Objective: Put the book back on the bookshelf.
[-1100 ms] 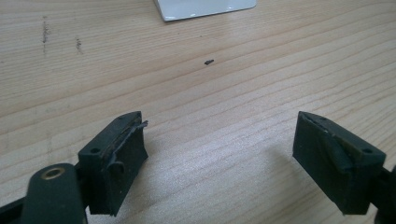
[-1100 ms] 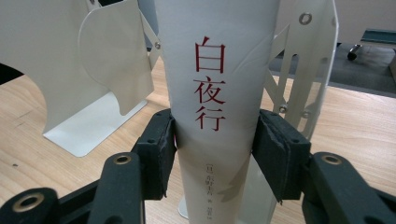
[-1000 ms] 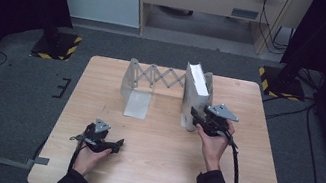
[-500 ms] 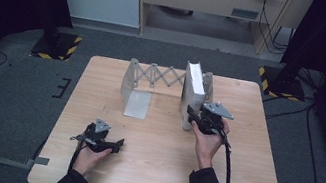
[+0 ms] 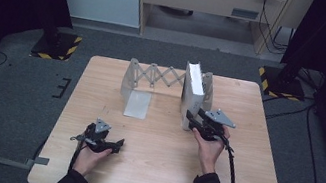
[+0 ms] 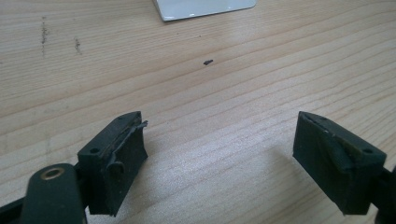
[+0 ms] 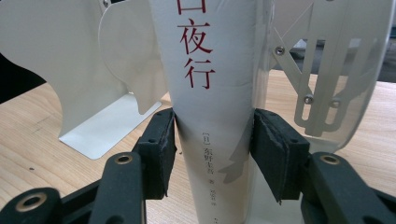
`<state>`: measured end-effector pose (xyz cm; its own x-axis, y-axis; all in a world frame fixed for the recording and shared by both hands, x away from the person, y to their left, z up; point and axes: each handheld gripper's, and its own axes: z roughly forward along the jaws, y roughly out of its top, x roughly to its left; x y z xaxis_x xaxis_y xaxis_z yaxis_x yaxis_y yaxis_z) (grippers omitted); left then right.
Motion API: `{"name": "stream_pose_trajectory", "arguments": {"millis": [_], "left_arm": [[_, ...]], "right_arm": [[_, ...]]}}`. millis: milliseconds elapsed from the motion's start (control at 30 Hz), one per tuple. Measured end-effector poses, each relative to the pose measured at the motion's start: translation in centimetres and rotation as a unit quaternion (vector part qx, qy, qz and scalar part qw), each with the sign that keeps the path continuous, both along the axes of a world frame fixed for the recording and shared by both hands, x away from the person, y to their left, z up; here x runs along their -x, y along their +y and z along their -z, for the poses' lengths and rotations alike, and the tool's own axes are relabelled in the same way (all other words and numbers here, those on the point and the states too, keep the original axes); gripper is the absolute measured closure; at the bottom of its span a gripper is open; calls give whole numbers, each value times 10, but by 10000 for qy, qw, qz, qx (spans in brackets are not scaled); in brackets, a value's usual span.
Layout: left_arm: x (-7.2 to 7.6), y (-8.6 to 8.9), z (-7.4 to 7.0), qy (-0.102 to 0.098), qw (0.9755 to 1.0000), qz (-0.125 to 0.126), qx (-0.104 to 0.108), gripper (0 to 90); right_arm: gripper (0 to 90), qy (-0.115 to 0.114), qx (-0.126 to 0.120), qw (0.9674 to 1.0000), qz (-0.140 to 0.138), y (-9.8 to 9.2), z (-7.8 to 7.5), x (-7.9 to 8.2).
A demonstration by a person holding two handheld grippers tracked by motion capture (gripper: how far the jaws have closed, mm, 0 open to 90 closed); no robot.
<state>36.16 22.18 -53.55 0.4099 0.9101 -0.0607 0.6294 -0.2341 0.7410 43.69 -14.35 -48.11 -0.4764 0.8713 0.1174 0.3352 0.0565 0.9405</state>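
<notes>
Book spine [image 7: 212, 93] reads 白夜行 and 东野圭吾.

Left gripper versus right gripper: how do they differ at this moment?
The left gripper has its jaws spread with only bare table between them; the right gripper is shut on the white book. In the high view the left gripper sits near the table's front, away from the bookend rack; the right gripper is at the book standing against it. Both have black jaws.
</notes>
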Motion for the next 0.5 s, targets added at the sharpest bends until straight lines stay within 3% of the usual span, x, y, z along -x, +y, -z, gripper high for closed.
{"name": "stream_pose_trajectory", "arguments": {"millis": [300, 500], "left_arm": [[0, 0, 0, 3, 10000, 2, 13, 159], [0, 0, 0, 1, 10000, 1, 11, 159]], "right_arm": [[508, -20, 26, 9997, 243, 11, 0, 4], [510, 39, -97, 9999, -110, 1, 2, 3]]}}
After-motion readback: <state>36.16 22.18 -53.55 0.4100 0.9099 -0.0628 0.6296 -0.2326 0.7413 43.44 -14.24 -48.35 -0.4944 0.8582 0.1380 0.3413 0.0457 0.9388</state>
